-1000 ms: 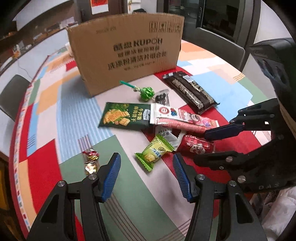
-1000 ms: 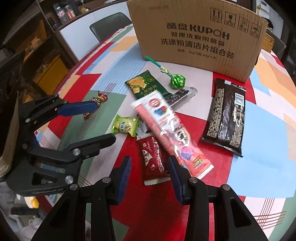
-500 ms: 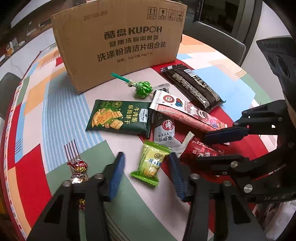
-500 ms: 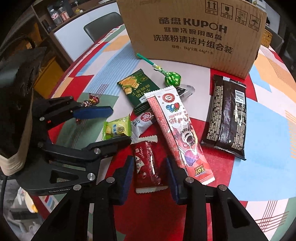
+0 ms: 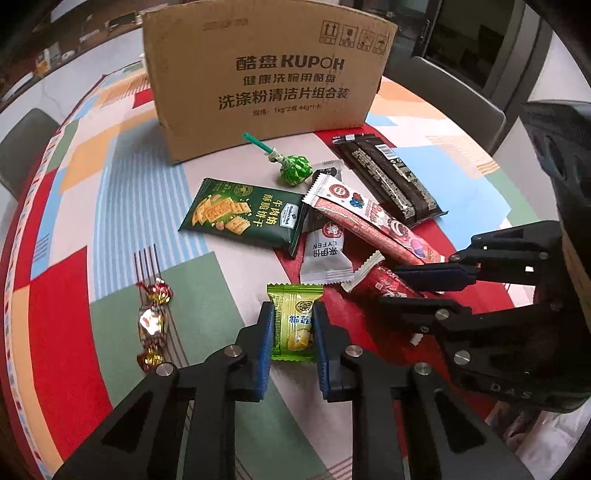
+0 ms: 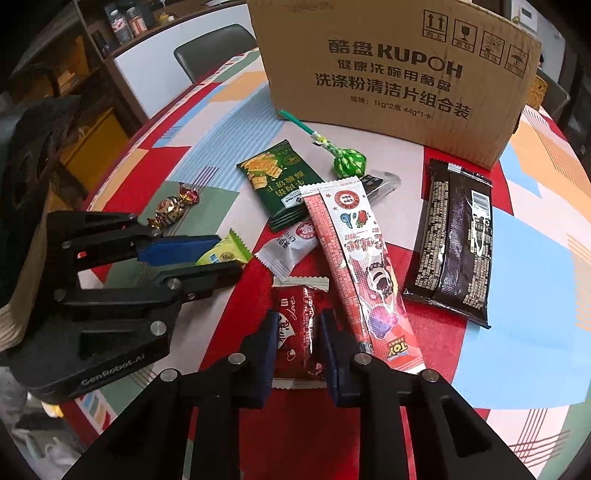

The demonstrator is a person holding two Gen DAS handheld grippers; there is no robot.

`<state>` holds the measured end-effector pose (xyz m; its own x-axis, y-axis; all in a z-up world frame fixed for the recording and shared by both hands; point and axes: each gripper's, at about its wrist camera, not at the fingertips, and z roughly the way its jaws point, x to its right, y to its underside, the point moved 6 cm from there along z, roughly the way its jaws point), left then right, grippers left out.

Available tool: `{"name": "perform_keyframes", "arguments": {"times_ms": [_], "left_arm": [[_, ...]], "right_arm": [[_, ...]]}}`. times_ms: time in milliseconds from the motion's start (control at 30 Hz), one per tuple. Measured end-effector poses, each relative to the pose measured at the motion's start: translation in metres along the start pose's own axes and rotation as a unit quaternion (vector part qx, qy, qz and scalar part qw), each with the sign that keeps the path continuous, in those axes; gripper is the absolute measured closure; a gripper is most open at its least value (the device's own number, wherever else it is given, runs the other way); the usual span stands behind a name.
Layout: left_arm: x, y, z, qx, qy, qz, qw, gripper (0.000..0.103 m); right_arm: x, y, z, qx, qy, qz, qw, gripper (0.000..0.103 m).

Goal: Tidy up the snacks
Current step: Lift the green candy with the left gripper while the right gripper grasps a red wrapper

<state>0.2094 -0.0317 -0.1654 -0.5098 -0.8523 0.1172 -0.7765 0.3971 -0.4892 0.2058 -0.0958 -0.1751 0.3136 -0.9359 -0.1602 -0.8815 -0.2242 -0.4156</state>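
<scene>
Left tongs (image 5: 292, 334) clamped on green packet (image 5: 294, 321); right tongs (image 6: 297, 341) clamped on red packet (image 6: 299, 325). Cardboard box (image 5: 266, 81) at 12 o'clock; open surface (image 5: 74, 295) at 9 o'clock.

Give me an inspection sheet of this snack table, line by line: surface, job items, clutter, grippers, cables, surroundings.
Surface: round table with a colourful patchwork cloth.
Job's things: cardboard box at the back; green cracker pack, lollipop, long pink pack, black bar pack, white sachet, foil candies, all lying on the cloth.
Clutter: nothing seen.
Grippers: left gripper shut on the lime-green packet; right gripper shut on the red packet.
Cables: nothing seen.
Surroundings: grey chairs behind the table; shelf with bottles beyond.
</scene>
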Motion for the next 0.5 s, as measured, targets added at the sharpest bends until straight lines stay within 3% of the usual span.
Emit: {"name": "perform_keyframes", "arguments": {"times_ms": [500], "left_arm": [[0.006, -0.018, -0.041, 0.062, -0.011, -0.036, 0.9974, 0.082]], "right_arm": [[0.005, -0.002, -0.039, 0.042, -0.021, 0.011, 0.999, 0.080]]}}
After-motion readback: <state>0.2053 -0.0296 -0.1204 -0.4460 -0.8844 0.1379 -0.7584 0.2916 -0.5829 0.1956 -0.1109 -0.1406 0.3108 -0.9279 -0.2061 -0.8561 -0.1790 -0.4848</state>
